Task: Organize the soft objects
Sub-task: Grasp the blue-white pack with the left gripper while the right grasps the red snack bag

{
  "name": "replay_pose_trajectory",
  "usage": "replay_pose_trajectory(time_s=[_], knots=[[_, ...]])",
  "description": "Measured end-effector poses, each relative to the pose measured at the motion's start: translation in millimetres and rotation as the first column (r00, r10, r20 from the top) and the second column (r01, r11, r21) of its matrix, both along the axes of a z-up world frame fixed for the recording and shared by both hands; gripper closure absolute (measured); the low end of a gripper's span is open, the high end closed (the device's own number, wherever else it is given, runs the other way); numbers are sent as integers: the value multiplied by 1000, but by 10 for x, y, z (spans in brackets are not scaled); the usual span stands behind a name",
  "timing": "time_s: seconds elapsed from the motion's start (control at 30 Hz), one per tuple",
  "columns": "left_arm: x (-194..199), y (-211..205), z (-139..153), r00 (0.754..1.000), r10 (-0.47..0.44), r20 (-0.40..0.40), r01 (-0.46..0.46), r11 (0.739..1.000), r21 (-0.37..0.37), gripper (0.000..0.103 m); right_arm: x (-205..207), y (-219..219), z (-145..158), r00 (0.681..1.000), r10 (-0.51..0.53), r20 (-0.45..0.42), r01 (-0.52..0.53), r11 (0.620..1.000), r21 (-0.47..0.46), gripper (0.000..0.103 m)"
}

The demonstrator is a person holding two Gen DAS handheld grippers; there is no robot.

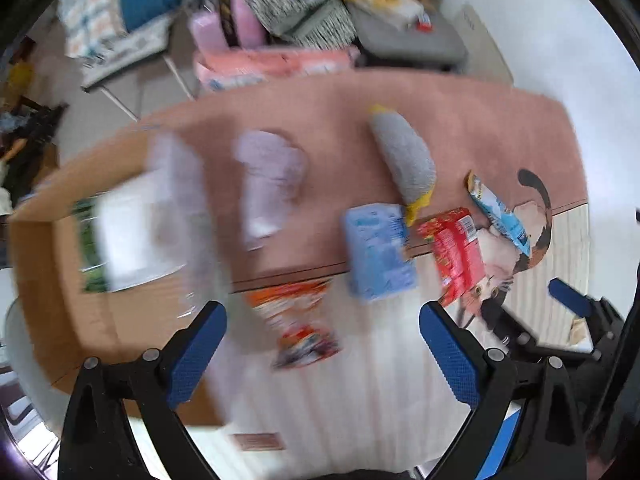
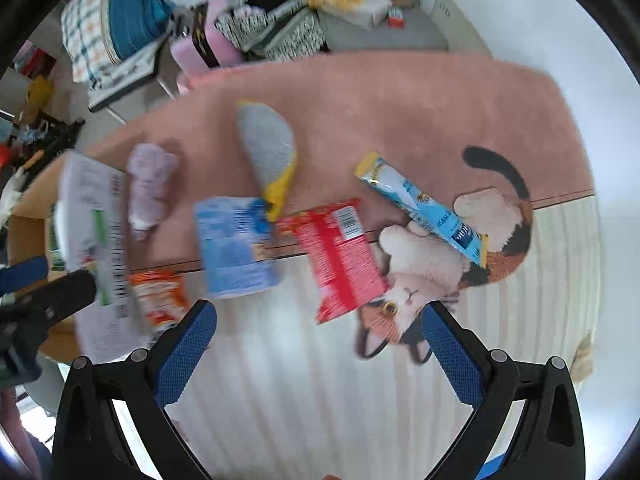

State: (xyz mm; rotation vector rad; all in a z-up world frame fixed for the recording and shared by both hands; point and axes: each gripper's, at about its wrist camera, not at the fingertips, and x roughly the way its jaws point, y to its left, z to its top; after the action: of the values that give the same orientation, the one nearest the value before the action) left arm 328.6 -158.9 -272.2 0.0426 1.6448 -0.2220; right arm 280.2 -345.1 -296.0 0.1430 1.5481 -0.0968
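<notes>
- Left tool [image 1: 322, 354], right tool [image 2: 318, 354]: both spread wide, empty.
- Grey plush [image 2: 268, 148], blue packet [image 2: 236, 246], red packet [image 2: 340, 258]: loose on cat mat [image 2: 400, 92], unsorted.
- Cardboard box [image 1: 44, 280]: left, blurred; probably the collecting bin.

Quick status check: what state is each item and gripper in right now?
left gripper: open, empty.
right gripper: open, empty.
cardboard box: open, packets inside.
grey plush: lying on the mat.
blue packet: flat on the mat.
red packet: flat, on the cat print.
</notes>
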Motion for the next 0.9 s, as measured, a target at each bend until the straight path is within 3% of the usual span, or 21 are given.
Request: replay_pose_trajectory(time_s=[0.1, 0.23, 0.37, 0.53, 0.57, 0.6, 0.67, 0.77, 0.83, 0.9], knots=[[220, -301, -489, 991, -4, -134, 3, 1000, -10, 8, 102, -94, -326, 998, 30, -51, -30, 1000, 5, 1], [373, -530, -941, 973, -4, -233, 9, 1000, 19, 8, 202, -100, -698, 993, 64, -102, -63, 998, 11, 4], [396, -699, -1244, 953, -13, -301, 26, 999, 40, 8, 302, -155, -972, 987, 73, -143, -69, 997, 33, 6], [343, -823, -1466, 942, -38, -333, 73, 993, 94, 8, 358, -202, -1169, 980, 83, -179, -72, 995, 68, 6], [328, -832, -1505, 940, -35, -340, 73, 992, 100, 14, 363, -210, -1205, 979, 86, -186, -75, 995, 66, 6], [309, -835, -1535, 937, -34, -347, 75, 992, 105, 31, 367, -214, -1233, 978, 89, -190, -77, 995, 68, 8], [283, -843, -1545, 938, -37, -344, 87, 988, 130, 36, 379, -215, -1301, 975, 95, -203, -83, 994, 69, 11], [277, -833, -1484, 943, -52, -328, 103, 985, 140, 56, 415, -240, -1375, 973, 92, -214, -80, 995, 64, 34], [296, -845, -1407, 946, -66, -318, 115, 984, 137, 62, 429, -250, -1384, 973, 84, -213, -70, 995, 71, 45], [271, -846, -1341, 955, -77, -287, 124, 981, 151, 66, 409, -230, -1363, 976, 81, -203, -70, 996, 61, 49]])
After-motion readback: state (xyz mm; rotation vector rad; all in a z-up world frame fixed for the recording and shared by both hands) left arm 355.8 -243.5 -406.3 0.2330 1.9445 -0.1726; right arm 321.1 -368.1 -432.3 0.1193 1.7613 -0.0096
